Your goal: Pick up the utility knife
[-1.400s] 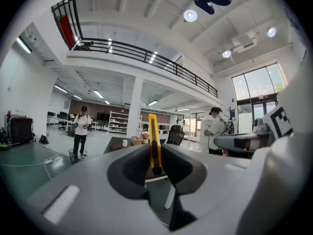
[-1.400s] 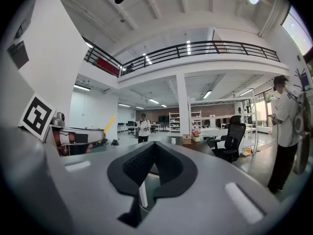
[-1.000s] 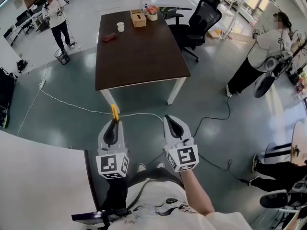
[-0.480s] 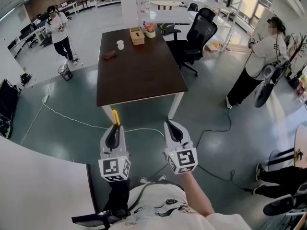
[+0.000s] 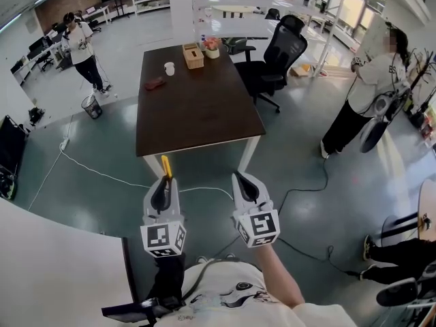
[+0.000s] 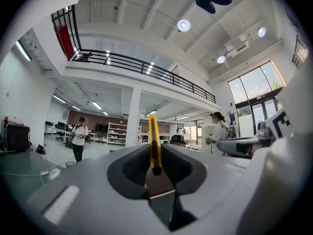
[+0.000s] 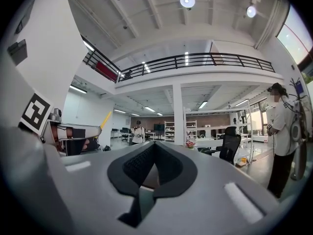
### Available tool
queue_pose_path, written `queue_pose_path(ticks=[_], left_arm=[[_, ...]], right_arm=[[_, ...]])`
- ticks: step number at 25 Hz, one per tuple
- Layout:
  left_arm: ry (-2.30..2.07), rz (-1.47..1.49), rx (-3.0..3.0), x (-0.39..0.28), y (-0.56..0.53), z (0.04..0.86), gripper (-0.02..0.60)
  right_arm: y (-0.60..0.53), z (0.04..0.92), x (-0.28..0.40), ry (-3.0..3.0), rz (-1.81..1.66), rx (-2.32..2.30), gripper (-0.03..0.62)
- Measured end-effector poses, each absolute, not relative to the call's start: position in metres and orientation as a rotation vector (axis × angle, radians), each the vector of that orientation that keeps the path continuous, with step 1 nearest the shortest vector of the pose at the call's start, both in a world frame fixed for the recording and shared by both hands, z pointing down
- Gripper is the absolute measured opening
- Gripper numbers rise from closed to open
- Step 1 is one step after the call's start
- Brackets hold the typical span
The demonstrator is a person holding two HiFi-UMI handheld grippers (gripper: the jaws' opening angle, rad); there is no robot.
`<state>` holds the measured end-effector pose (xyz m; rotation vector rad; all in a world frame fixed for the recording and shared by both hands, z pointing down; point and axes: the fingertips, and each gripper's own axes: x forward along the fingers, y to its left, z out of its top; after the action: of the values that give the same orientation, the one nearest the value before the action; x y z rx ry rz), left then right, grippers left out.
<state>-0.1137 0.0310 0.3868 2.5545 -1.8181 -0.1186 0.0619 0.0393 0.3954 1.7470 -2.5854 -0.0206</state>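
The utility knife (image 5: 165, 166) is slim and yellow, and it sticks out forward from my left gripper (image 5: 163, 182), which is shut on it and held in the air over the green floor. In the left gripper view the utility knife (image 6: 154, 146) stands upright, pinched between the dark pads (image 6: 134, 168). My right gripper (image 5: 244, 180) hangs beside the left one, a hand's width to its right, shut with nothing in it. The right gripper view shows its jaws (image 7: 152, 151) closed together and the yellow knife (image 7: 105, 119) off to the left.
A dark brown table (image 5: 197, 101) stands ahead, with a tissue box (image 5: 193, 55), a cup (image 5: 169, 68) and a reddish object (image 5: 154, 83) on it. A black office chair (image 5: 279, 43) is at its right. Cables (image 5: 102, 176) cross the floor. A white tabletop (image 5: 54, 264) is at lower left. One person stands at right (image 5: 368, 80), another at back left (image 5: 82, 46).
Both grippers keep their pose, and the knife stays in the left one. The head view has tilted, so the table and room sit a little lower in the frame.
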Motion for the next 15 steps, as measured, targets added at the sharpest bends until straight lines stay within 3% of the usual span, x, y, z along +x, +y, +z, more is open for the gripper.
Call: queue_pose_path(ticks=[15], left_arm=[[-1.809, -0.097, 2.558, -0.1104, 0.0209, 0.3893, 0.064]], right_arm=[[0.0288, 0.399, 0.0617, -2.58, -0.007, 1.738, -0.002]])
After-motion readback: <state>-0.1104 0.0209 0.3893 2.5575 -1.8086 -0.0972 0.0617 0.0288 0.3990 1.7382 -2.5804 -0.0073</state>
